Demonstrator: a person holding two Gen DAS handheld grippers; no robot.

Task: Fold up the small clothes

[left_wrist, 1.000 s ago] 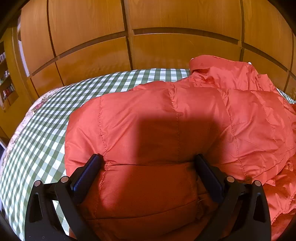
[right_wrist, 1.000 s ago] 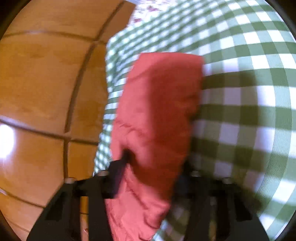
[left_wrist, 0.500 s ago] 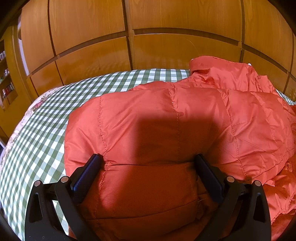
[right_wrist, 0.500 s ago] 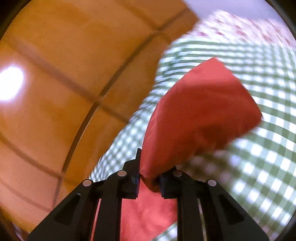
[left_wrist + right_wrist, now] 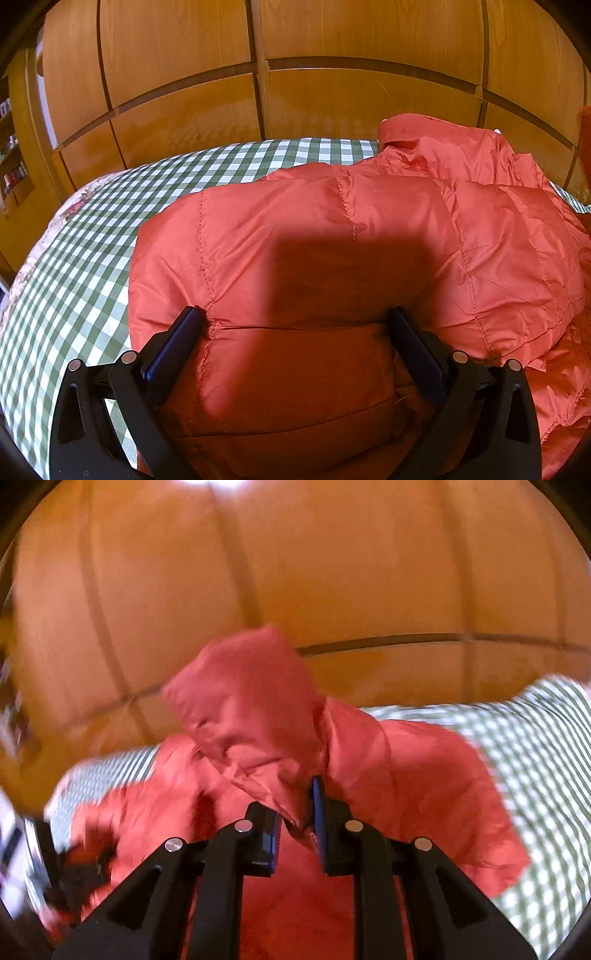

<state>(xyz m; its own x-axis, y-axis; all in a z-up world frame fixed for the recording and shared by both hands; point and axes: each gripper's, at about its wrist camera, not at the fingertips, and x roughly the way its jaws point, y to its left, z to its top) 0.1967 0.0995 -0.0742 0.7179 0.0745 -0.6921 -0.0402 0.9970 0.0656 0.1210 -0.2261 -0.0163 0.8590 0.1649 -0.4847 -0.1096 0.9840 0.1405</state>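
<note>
Two tools engaged: left tool [image 5: 295,325] spread wide over the red jacket [image 5: 351,258] on the bed [image 5: 110,229]; right tool [image 5: 297,816] pinches a lifted sleeve. Lay sleeve flat across the body.

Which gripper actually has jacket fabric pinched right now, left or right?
The right gripper: its jaws clamp a raised fold of the red jacket. The left gripper stands wide, only straddling the padding.

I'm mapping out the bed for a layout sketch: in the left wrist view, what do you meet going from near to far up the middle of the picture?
The left gripper, its fingers wide apart around a puffy fold → the quilted orange-red padded jacket → the green-and-white checked bedcover → the panelled wooden wardrobe doors.
</note>
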